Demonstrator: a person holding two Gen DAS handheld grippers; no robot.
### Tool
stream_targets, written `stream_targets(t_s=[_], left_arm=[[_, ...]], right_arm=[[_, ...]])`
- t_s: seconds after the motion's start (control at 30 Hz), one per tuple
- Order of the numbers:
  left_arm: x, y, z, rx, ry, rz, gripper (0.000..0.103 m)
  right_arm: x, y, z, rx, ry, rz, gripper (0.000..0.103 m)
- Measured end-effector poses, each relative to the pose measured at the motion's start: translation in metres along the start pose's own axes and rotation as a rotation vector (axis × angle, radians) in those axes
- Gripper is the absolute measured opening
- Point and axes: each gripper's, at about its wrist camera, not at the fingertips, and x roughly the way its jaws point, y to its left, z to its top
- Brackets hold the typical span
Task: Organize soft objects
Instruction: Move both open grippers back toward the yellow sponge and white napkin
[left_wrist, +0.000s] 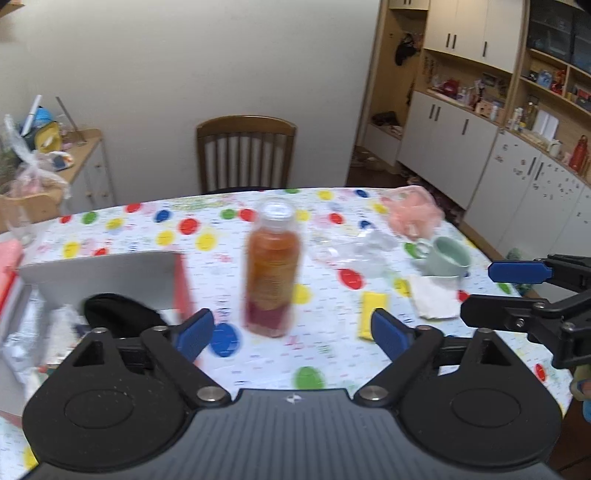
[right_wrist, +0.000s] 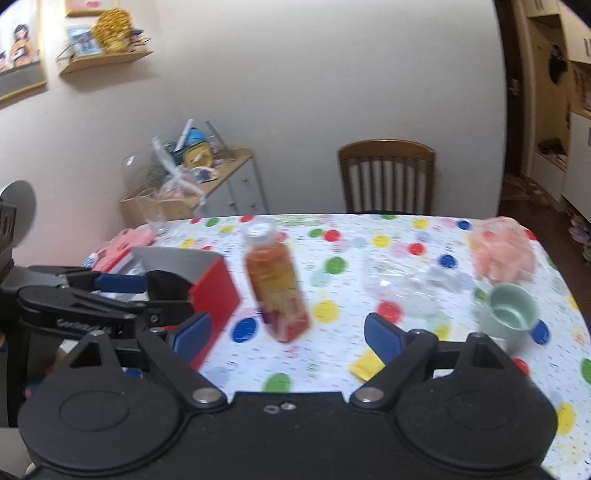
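A black soft item (left_wrist: 118, 314) is seen in the red box (right_wrist: 216, 291); the pink puff (right_wrist: 504, 251) is left near the worktop's (right_wrist: 406, 236) far right corner; both the left tool (left_wrist: 291, 332) and right tool (right_wrist: 286, 338) are held released, empty.

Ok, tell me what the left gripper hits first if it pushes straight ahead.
Probably the juice bottle: it stands upright between the open left gripper fingers' line, nothing nearer. Motion blur makes depth uncertain.
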Motion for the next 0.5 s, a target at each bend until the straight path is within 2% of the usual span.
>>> stream_targets(t_s=[0.2,0.4,0.5], left_arm=[[0.019,-0.047,0.000,-0.011,-0.009,-0.070,0.098],[0.038,-0.088,0.000,0.001,-0.004,-0.087,0.100],[0.051,-0.105,0.000,0.003,-0.004,-0.067,0.103]], right_arm=[[-0.014,-0.047,-0.010,0.035,-0.002,-0.044,0.093],[-0.026,-0.091,-0.019,0.062,-0.007,-0.091,0.094],[-0.026,-0.110,-0.023,0.062,0.003,-0.118,0.094]])
